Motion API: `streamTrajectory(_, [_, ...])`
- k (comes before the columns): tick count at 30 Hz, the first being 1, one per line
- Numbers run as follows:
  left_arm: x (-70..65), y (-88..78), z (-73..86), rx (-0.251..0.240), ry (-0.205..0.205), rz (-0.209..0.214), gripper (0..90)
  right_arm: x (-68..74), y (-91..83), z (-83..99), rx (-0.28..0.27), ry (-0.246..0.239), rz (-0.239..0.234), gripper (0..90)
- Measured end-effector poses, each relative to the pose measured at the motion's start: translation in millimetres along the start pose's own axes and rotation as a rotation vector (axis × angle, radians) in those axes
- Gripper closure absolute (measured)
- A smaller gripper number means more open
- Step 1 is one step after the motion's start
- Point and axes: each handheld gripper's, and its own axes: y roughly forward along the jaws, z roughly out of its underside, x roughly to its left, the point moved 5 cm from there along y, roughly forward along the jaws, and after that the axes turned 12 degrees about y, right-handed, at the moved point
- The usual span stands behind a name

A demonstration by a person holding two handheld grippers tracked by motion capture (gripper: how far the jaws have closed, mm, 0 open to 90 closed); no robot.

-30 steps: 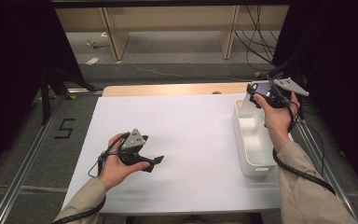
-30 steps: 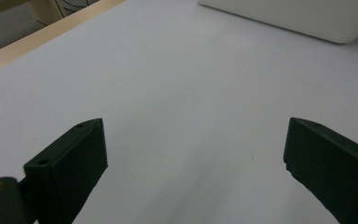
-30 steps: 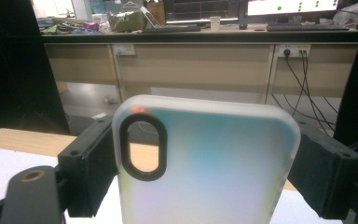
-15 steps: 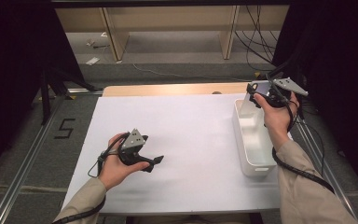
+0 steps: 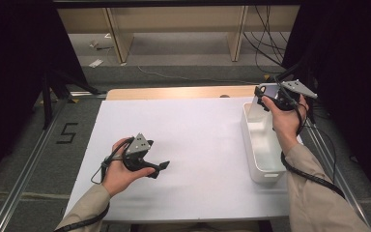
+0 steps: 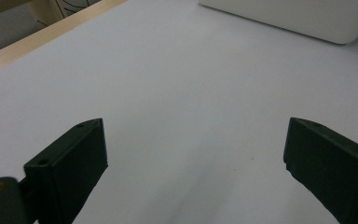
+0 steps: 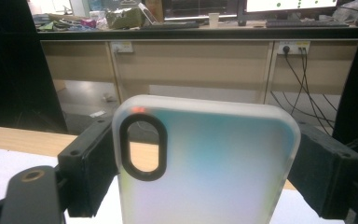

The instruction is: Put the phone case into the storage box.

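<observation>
Right gripper (image 5: pixel 266 96) up high at the upper right of the high view, above the far end of a white bin (image 5: pixel 261 145). Clamped on a phone case (image 7: pixel 205 163), one black jaw on each long side. Case frosted and see-through, pale blue-green in the middle, rounded corners. Oval camera hole with a dark ring near its upper left corner in the right gripper view, small red spot just above that hole. Case standing upright in the middle of that view, wooden shelves and cables far behind it. Same case seen in the high view as a small pale shape (image 5: pixel 262 92) at the jaws, off the table and not touching the bin.

Left gripper (image 5: pixel 160 166) low at the lower left of the high view, held in a hand (image 5: pixel 118 169), just above the white table (image 5: pixel 188 125). Jaws wide apart in the left gripper view, nothing between them, just bare white table top. Corner of the white bin at the upper right of that view, wooden table edge (image 6: pixel 37 42) at the upper left.

Bin long and narrow, along the right side of the table, well apart from the left gripper. Black cable (image 5: pixel 309 174) hanging from the right gripper down along a tan sleeve (image 5: pixel 319 193).
</observation>
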Motion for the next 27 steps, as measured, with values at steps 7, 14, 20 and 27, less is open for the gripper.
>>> streamTrajectory(7, [0.5,-0.6,-0.2,-0.001,0.001,-0.003,5.8,0.2,2.6,0.5,0.000,-0.003,0.000,17.7])
streamTrajectory(14, [0.2,-0.4,-0.3,-0.002,-0.001,-0.003,5.8,-0.7,5.6,2.2,0.009,-0.003,0.003,17.7])
streamTrajectory(20, [0.5,-0.8,-0.5,-0.003,0.002,-0.002,5.8,-1.6,7.0,2.3,0.010,-0.002,0.004,17.7])
streamTrajectory(27, [0.9,-1.2,-0.5,-0.002,0.002,-0.002,5.8,-2.1,8.2,2.1,0.008,-0.005,0.003,17.7])
